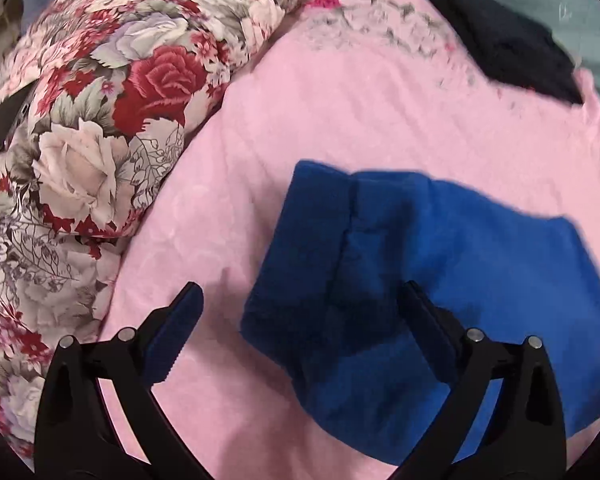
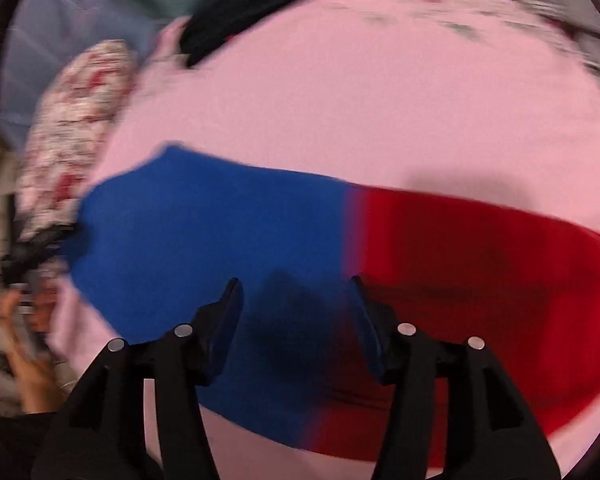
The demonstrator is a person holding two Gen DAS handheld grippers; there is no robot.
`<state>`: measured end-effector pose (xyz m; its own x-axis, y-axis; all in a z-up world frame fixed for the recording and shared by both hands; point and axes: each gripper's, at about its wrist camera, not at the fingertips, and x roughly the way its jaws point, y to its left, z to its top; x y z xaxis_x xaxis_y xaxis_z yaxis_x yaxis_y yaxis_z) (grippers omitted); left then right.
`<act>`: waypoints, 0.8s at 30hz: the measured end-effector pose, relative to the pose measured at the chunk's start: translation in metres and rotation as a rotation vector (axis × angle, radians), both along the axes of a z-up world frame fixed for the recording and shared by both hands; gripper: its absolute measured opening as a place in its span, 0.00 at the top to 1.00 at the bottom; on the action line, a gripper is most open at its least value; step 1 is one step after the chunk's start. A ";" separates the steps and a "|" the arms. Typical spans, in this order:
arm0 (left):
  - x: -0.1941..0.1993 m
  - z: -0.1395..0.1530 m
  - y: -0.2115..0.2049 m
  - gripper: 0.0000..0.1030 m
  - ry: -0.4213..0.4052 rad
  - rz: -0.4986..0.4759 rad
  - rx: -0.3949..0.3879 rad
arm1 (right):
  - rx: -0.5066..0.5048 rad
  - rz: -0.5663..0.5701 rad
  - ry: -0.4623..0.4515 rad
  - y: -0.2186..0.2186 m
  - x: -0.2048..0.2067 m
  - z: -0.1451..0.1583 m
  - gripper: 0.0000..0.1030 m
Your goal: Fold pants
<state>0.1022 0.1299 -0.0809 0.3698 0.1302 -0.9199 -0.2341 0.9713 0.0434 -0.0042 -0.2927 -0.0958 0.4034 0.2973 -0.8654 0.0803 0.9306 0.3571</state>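
The pants (image 2: 340, 280) were bright blue on one half and red on the other half. The sheet (image 1: 360, 120) under them was plain pink, with a faint flower print near its far edge. The quilt (image 1: 80, 140) had red and cream roses with grey-green leaves. Another garment (image 1: 508, 44) was black.

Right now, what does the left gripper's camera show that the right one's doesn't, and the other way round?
Only the left wrist view shows the seam and fold at the blue end of the pants, the floral quilt's roses sharply, and the left gripper wide open. Only the right wrist view shows the pants' red half, a person's hand at the left edge, and the right gripper, open above the fabric. Both show the pink sheet and a dark garment farther back.
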 end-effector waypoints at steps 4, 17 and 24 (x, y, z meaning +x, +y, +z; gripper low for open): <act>-0.007 0.000 0.014 0.04 -0.001 0.090 -0.125 | 0.103 -0.335 -0.030 -0.106 -0.046 0.005 0.57; -0.038 0.058 -0.133 0.04 -0.129 -0.414 -0.212 | -0.019 -0.412 -0.010 -0.117 -0.104 0.030 0.44; -0.021 -0.014 -0.149 0.03 0.078 -0.417 -0.077 | 0.055 -0.475 -0.012 -0.118 -0.116 0.011 0.36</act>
<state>0.0809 -0.0193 -0.0947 0.3056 -0.0862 -0.9483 0.1800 0.9832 -0.0313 -0.1205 -0.4111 -0.0851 0.5155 0.1226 -0.8481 0.4882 0.7713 0.4083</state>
